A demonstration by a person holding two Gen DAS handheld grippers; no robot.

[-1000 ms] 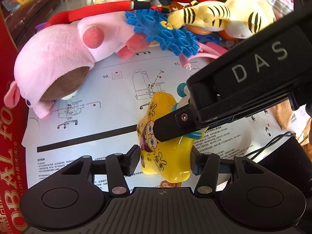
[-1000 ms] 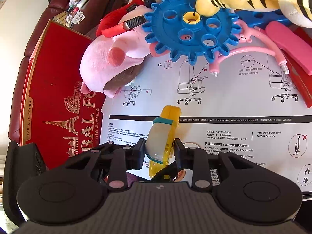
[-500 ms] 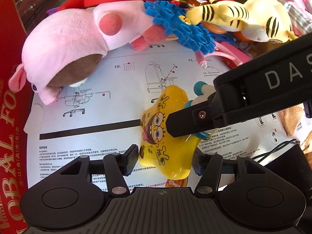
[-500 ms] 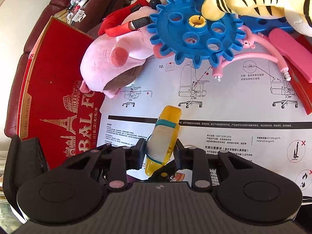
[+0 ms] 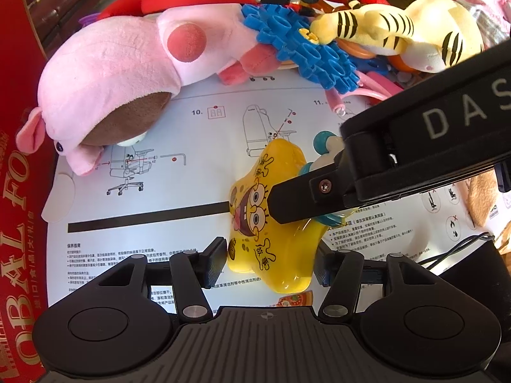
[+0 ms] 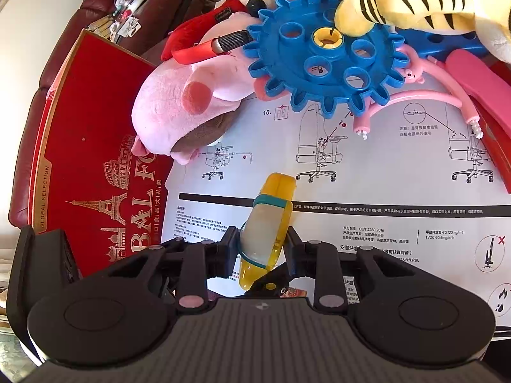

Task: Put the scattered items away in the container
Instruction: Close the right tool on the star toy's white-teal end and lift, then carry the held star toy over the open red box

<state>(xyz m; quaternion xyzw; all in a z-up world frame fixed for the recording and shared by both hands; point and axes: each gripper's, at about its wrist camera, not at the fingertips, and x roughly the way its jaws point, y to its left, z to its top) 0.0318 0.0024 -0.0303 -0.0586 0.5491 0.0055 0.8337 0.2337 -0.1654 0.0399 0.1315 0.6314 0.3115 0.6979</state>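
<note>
A red box [image 5: 16,210] edges the scene at nine o'clock, with a pink plush pig [image 5: 127,79] lying head-down on a white instruction sheet [image 5: 179,172] at ten o'clock. Beyond it, at twelve o'clock, a blue plastic gear [image 5: 306,51] leans under the paw of a yellow striped tiger plush [image 5: 408,32], which sits at one o'clock. At the centre of the sheet stands a yellow star-shaped toy [image 5: 271,223] printed with a cartoon face. The left gripper [image 5: 271,260] brackets the toy's lower points; its jaws have just been closing a little, the left pad touching the toy, while contact on the right pad cannot be made out. From three o'clock the right gripper [image 6: 261,249] reaches in and is clamped on the toy's edge, its two pads pressing the star's front and back faces. In the right wrist view the toy stands edge-on between those pads, just above the sheet's black bar.
</note>
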